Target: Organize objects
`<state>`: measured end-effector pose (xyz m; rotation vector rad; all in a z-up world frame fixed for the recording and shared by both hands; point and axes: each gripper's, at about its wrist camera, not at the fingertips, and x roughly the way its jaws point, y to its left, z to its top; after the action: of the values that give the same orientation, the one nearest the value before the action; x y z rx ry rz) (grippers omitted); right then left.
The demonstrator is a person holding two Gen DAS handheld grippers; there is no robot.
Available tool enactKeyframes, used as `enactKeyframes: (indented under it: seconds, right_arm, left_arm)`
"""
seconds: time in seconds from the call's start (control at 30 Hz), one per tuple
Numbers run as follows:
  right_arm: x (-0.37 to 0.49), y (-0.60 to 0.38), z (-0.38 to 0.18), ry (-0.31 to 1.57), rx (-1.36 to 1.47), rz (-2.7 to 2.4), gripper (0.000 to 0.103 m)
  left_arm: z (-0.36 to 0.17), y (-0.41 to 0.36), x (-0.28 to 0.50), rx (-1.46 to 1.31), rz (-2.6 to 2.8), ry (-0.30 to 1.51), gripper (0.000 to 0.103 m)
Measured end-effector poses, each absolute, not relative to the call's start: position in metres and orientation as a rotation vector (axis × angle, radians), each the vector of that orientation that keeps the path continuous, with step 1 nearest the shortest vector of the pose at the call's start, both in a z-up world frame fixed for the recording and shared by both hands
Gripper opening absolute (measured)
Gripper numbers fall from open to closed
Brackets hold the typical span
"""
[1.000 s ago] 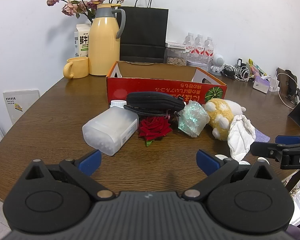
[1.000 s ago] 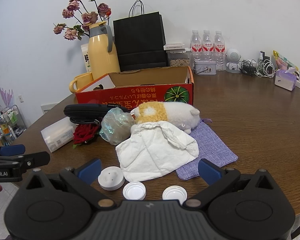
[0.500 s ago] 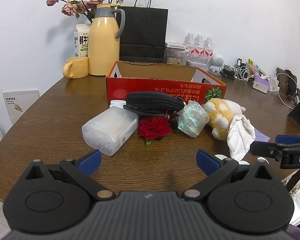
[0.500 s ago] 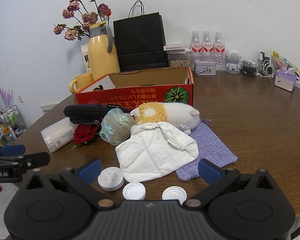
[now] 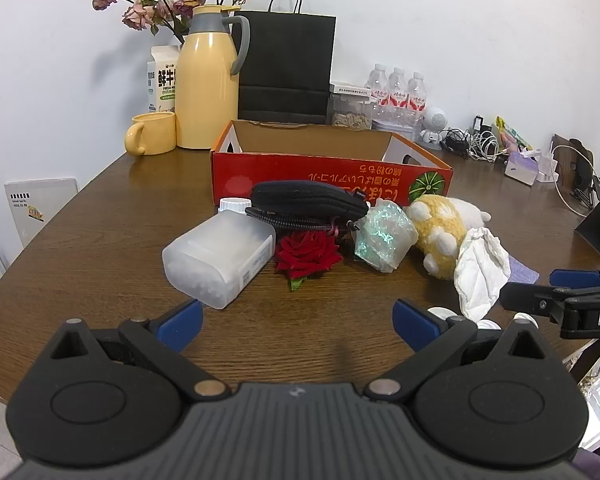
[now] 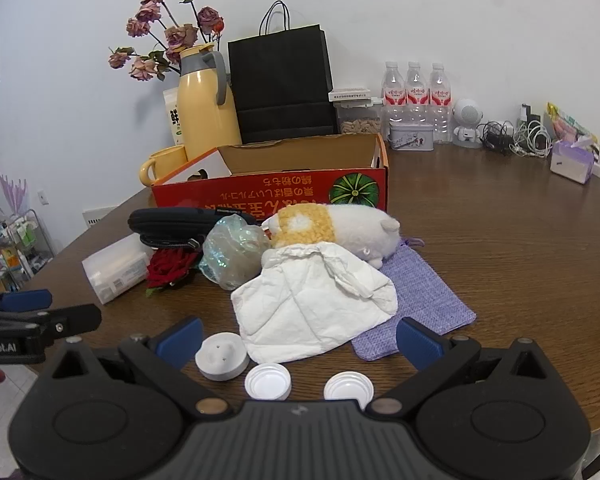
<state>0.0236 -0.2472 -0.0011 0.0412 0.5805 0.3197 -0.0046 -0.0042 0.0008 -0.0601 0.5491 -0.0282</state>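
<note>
Left gripper (image 5: 296,320) jaws stood apart over bare wood at the tabletop's near edge, holding nothing. Right gripper (image 6: 298,340) likewise spread and empty; its body cut off the near rims of two white caps (image 6: 268,381) beside one white disc (image 6: 221,355). Red cardboard box (image 5: 324,178) sat mid-tabletop, its floor hidden by the front wall. Cluster just in front of the box: one translucent bottle (image 5: 220,256), one black pouch (image 5: 308,200), one red rose (image 5: 307,251), one crumpled plastic wrap (image 5: 383,236), one plush toy (image 6: 332,228). White tissue (image 6: 316,312) covered part of one purple bag (image 6: 428,300). Three water bottles (image 6: 416,92) stood at the far edge.
</note>
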Motion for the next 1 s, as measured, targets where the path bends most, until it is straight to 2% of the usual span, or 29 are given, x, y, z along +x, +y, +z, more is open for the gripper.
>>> enactKeyframes:
  seconds: [0.27,0.43,0.5,0.57,0.63,0.7,0.77,0.9,1.0]
  right_arm:
    - [0.019,-0.264,-0.012,0.592,-0.024,0.307,0.101]
    - [0.020,-0.273,-0.023,0.629,-0.057,0.349,0.085]
    - [0.022,-0.275,-0.028,0.645,-0.058,0.368,0.076]
    - [0.024,-0.277,-0.030,0.655,-0.058,0.384,0.058]
    - [0.025,-0.279,-0.033,0.647,-0.071,0.402,0.050]
    - [0.027,-0.281,-0.033,0.639,-0.071,0.428,0.028]
    - [0.029,-0.285,-0.032,0.639,-0.053,0.459,0.028]
    - [0.035,-0.287,-0.029,0.630,-0.073,0.479,0.028]
    - [0.039,-0.286,-0.029,0.633,-0.088,0.495,0.028]
  left_arm:
    - [-0.003,-0.008,-0.004,-0.065,-0.038,0.561,0.103]
    - [-0.008,-0.016,0.003,-0.064,-0.080,0.582,0.103]
    - [-0.011,-0.023,0.008,-0.056,-0.104,0.596,0.103]
    - [-0.014,-0.031,0.011,-0.044,-0.126,0.605,0.103]
    - [-0.016,-0.039,0.012,-0.033,-0.156,0.607,0.103]
    - [-0.018,-0.047,0.016,-0.023,-0.174,0.617,0.103]
    - [-0.021,-0.053,0.019,-0.022,-0.194,0.630,0.103]
    - [-0.027,-0.065,0.024,-0.023,-0.228,0.659,0.092]
    - [-0.030,-0.076,0.027,-0.006,-0.241,0.672,0.088]
